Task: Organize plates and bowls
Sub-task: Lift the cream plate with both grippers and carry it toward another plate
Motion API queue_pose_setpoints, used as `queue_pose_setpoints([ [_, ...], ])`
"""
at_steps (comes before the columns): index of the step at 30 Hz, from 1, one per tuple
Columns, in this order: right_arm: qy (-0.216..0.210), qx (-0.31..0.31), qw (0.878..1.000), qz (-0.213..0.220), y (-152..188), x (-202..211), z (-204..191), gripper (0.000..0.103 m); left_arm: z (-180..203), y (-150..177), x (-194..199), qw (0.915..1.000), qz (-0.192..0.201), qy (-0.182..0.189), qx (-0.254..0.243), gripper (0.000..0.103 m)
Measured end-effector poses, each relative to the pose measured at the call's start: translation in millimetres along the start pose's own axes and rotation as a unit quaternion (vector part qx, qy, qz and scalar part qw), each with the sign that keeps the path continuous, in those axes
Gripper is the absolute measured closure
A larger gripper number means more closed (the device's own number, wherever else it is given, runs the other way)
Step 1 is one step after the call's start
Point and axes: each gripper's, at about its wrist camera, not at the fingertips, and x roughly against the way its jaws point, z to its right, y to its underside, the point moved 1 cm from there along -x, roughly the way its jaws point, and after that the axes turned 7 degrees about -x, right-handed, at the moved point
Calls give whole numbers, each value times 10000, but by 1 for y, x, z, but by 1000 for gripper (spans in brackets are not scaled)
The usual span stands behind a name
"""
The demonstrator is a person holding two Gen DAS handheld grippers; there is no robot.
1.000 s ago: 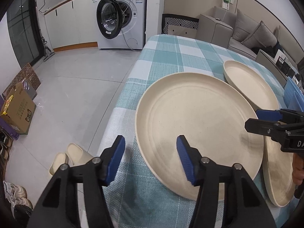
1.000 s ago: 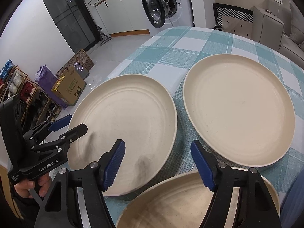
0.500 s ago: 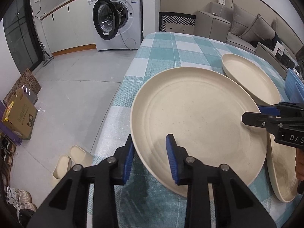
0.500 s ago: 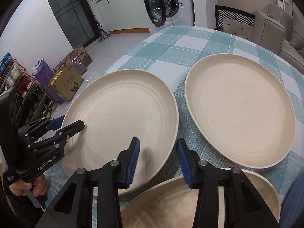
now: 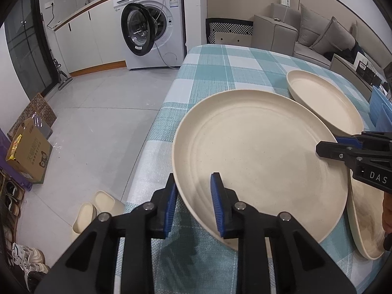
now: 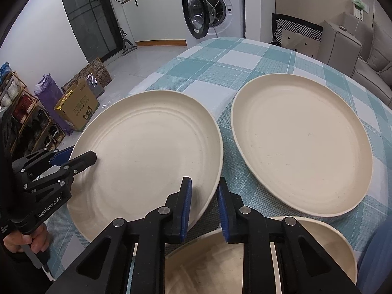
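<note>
Both hand-held grippers [image 5: 193, 205] [image 6: 203, 205] clamp one round plate [image 5: 257, 156] (near-flat, opposite rims).

"GenRobot.AI" on left tongs [image 6: 73, 158], "DAS" on right tongs [image 5: 325, 147]

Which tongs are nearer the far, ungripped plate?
Right. The right tongs clamp the shared plate at the rim beside the far plate; the left tongs, jaws just closing, grip its opposite rim.
</note>
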Motion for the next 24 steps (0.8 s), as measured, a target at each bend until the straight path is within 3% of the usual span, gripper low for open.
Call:
queue_pose_setpoints([
  [24,176,185,9985,484,3,35,-12,82,4,-9,31,9991,405,-118,-24,78],
])
